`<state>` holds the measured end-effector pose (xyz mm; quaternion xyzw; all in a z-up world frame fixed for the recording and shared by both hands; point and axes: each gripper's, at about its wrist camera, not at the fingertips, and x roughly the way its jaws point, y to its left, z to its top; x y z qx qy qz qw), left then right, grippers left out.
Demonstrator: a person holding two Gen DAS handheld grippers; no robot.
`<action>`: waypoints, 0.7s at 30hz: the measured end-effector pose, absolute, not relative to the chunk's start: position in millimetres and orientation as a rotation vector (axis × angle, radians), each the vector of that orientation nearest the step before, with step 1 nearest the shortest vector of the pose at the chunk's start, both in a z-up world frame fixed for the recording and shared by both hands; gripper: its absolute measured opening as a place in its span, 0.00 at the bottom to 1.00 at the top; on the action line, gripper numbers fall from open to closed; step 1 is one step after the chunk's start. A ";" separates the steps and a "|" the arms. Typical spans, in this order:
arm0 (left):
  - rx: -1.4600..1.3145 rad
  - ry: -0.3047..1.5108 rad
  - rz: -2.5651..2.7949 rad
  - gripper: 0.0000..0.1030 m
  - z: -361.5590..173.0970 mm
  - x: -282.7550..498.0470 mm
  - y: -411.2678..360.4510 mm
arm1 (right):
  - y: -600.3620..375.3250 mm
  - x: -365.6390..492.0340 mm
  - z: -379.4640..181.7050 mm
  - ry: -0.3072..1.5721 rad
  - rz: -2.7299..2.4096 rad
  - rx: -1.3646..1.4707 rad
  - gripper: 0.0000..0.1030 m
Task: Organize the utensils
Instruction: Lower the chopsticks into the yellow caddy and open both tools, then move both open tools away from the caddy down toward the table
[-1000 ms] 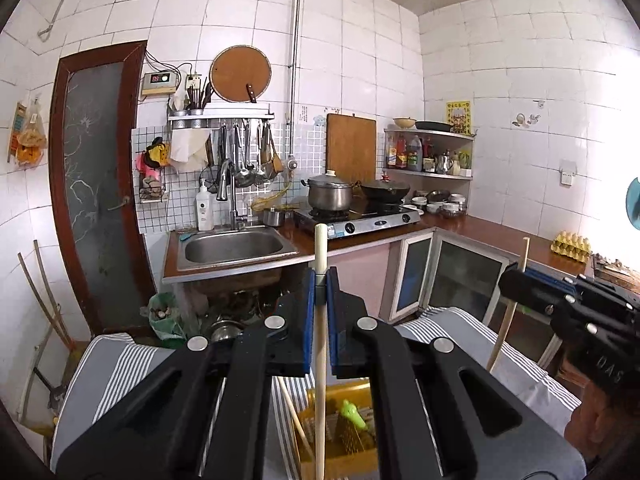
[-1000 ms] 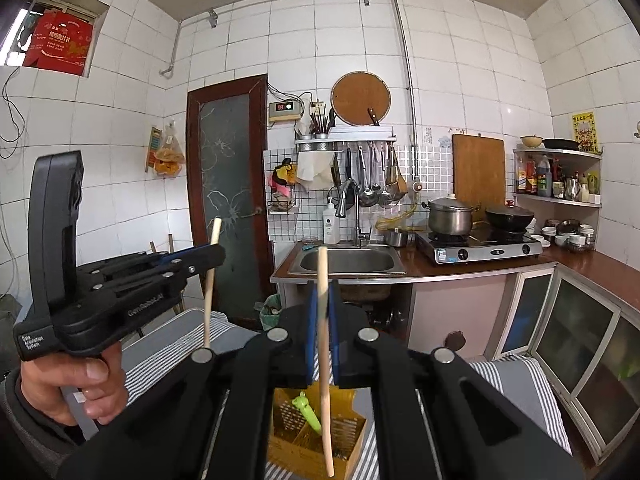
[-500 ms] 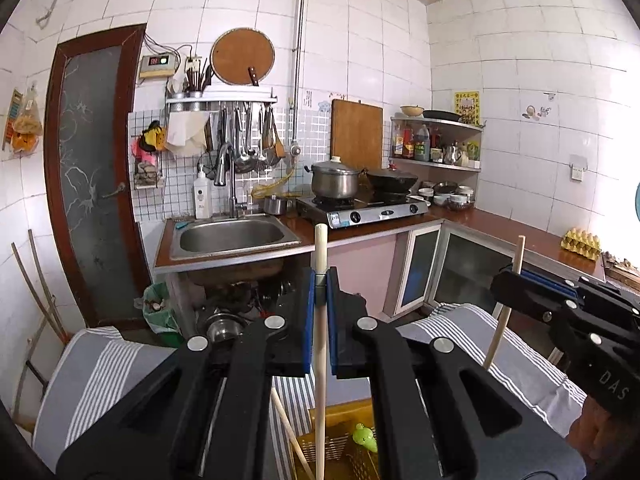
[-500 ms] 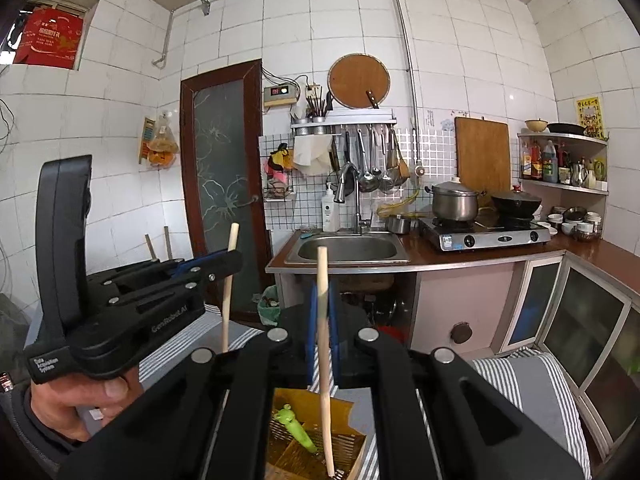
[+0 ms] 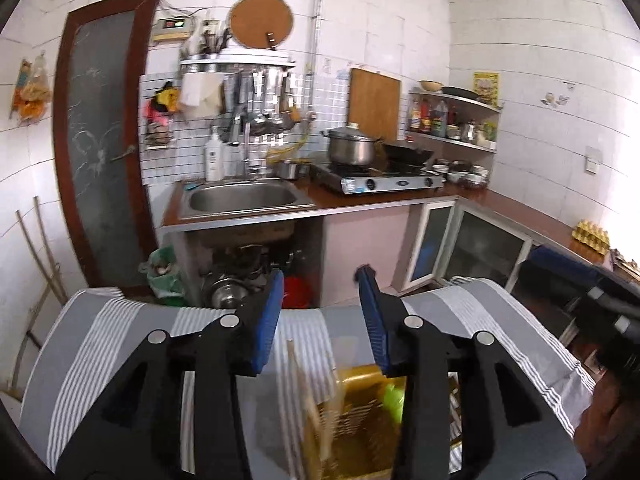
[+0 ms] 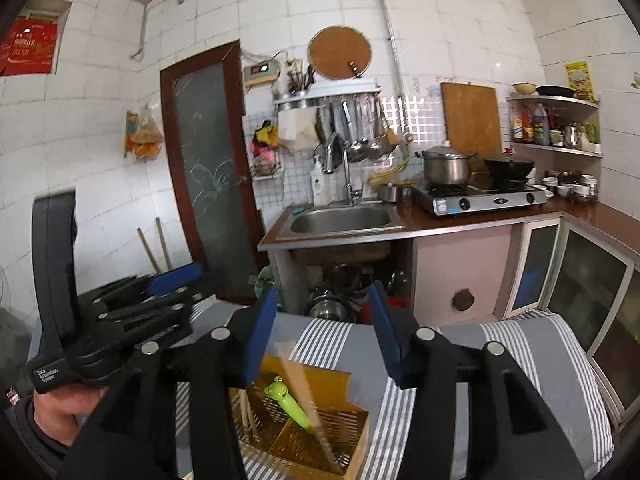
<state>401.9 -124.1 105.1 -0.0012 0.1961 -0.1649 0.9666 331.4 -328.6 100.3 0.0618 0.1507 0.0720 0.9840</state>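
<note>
A yellow slotted utensil basket [image 6: 352, 424] stands on the grey striped cloth below both grippers. My right gripper [image 6: 323, 292] hangs over it, its jaws opening with nothing pressed between the blue pads [image 6: 260, 336]. A wooden chopstick [image 6: 308, 404] leans blurred inside the basket beside a green frog-headed utensil [image 6: 290, 402]. My left gripper [image 5: 321, 280] also has its jaws opening and nothing gripped. A second chopstick [image 5: 306, 392] shows blurred below it at the basket [image 5: 356, 416]. The left gripper [image 6: 132, 316] also appears at the left of the right wrist view.
The cloth-covered table [image 5: 100, 344] ends in front of a kitchen counter with a sink [image 5: 244, 200], a gas stove [image 5: 384, 180] with a pot, and glass-door cabinets [image 6: 580, 280]. A hand [image 6: 60, 408] holds the left tool. Pots sit under the sink.
Both grippers have sunk toward the basket and opened. The chopsticks they each held upright have slipped out and dropped down into the basket.
</note>
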 end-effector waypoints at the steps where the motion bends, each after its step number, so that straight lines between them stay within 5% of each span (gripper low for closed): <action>1: -0.001 0.394 -0.325 0.37 106.4 399.0 -119.4 | -331.3 325.9 103.9 0.295 0.136 0.126 0.46; 11: 0.011 0.388 -0.249 0.37 110.5 328.6 -62.8 | -366.7 245.6 110.7 0.291 0.043 0.102 0.46; 21: 0.047 0.437 -0.196 0.37 59.9 226.3 -20.0 | -397.3 139.0 47.3 0.395 -0.032 0.132 0.47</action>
